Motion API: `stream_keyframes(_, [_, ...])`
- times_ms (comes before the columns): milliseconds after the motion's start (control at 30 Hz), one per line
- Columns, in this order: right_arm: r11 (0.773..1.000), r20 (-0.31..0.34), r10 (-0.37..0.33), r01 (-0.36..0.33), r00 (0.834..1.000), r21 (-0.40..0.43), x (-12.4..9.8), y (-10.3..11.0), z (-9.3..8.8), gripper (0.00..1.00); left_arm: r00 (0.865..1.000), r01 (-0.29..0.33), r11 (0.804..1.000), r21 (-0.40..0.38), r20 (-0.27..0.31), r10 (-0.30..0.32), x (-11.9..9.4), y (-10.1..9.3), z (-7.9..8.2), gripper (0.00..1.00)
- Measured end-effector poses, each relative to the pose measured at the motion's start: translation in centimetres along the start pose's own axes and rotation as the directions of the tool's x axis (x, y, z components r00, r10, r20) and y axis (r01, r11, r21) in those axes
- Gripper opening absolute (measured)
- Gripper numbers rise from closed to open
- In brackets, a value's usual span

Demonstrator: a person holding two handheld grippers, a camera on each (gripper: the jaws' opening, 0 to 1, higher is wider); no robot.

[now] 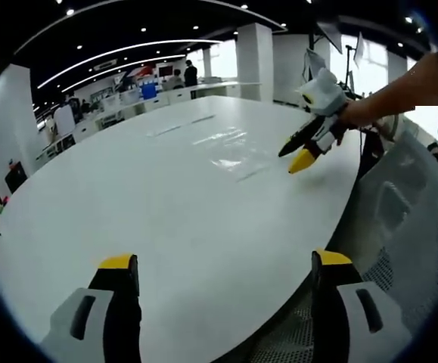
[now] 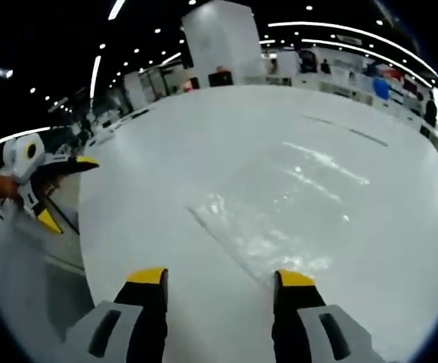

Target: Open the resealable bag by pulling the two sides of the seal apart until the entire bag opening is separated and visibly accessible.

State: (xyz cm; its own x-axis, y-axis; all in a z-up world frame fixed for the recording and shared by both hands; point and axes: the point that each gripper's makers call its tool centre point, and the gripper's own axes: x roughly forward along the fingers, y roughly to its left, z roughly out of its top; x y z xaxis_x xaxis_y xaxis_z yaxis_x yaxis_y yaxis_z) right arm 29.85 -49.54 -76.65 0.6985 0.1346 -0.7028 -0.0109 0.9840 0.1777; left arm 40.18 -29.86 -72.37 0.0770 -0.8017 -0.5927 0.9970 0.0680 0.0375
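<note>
White table, mesh chair beside it (office desks beyond)

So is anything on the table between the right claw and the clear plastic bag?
Nothing visible. The clear resealable plastic bag lies flat on the white table, just ahead of the open right claw, with bare tabletop between them.

Both views low, sharing table, perhaps bag.

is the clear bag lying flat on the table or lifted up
Lying flat. The clear bag is spread on the white table, its edge just ahead of the open right claw; neither claw holds it.
</note>
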Motion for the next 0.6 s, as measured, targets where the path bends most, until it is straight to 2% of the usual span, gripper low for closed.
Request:
stream_keyframes(100, [1.0, -0.015, -0.011, 0.011, 1.0, -0.028, 0.0, -0.7, 0.1, 0.44, 1.0, -0.005, 1.0, 0.022, -0.004, 0.005, -0.1, 0.2, 0.2, 0.93])
stream_keyframes(267, [0.998, -0.031, -0.025, 0.023, 0.999, -0.065, 0.2, -1.6, 0.7, 0.41, 1.0, -0.005, 1.0, 0.024, 0.012, 0.005, -0.2, 0.6, 1.3, 0.92])
stream_keyframes(400, [0.995, -0.066, -0.031, 0.025, 0.997, -0.092, 0.4, -2.0, 0.2, 0.34, 1.0, 0.001, 0.999, 0.035, 0.012, -0.002, -0.1, 0.4, 1.8, 0.92])
stream_keyframes(600, [0.99, -0.112, -0.038, 0.023, 0.993, -0.138, 0.5, -2.1, -0.5, 0.31, 0.999, 0.041, 0.999, 0.032, -0.006, -0.041, 0.1, -0.3, 1.9, 0.92])
